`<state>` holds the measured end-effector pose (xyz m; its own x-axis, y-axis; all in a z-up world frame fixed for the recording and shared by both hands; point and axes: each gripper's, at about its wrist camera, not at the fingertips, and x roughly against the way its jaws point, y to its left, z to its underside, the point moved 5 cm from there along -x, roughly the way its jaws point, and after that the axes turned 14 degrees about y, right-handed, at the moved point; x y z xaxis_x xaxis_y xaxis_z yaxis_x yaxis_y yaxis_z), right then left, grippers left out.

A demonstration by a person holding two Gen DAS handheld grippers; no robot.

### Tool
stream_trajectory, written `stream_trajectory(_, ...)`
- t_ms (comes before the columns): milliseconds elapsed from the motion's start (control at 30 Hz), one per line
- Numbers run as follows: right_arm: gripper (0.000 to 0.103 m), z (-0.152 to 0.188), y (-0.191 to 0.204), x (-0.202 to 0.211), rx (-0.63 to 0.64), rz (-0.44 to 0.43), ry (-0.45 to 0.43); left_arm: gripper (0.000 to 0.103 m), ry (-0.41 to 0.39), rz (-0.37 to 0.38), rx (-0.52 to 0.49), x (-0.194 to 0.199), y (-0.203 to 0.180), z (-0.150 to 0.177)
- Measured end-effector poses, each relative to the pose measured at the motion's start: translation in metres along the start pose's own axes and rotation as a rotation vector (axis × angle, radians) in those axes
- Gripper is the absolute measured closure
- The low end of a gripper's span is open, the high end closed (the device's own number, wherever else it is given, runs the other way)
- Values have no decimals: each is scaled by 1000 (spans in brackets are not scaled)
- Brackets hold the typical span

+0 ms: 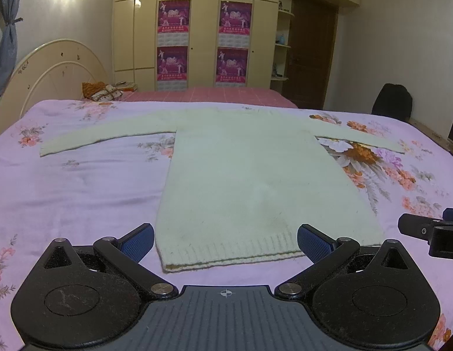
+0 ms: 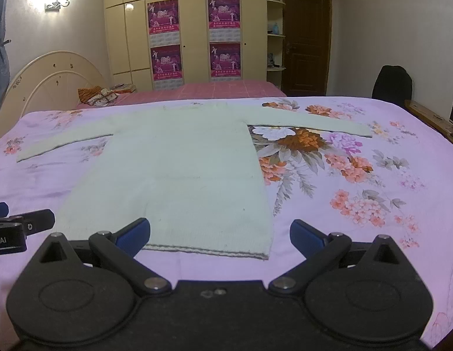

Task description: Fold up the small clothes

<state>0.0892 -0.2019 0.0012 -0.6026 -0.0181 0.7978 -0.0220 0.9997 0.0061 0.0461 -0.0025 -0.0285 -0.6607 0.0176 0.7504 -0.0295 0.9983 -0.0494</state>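
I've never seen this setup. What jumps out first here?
A pale sweater lies flat, sleeves out, on a pink flowered bedspread. Two open grippers, left and right, hover at its hem. Four purple posters hang on the wardrobe behind.

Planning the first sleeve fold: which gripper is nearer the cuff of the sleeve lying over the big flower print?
Right gripper: the cuff lies ahead to its right. The left gripper sits farther left.
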Motion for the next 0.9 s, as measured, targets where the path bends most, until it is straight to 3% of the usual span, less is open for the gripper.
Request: stream_trajectory(900, 1, 1, 0, -1, 0, 1, 1, 0, 1, -10, 4, -2, 1, 0)
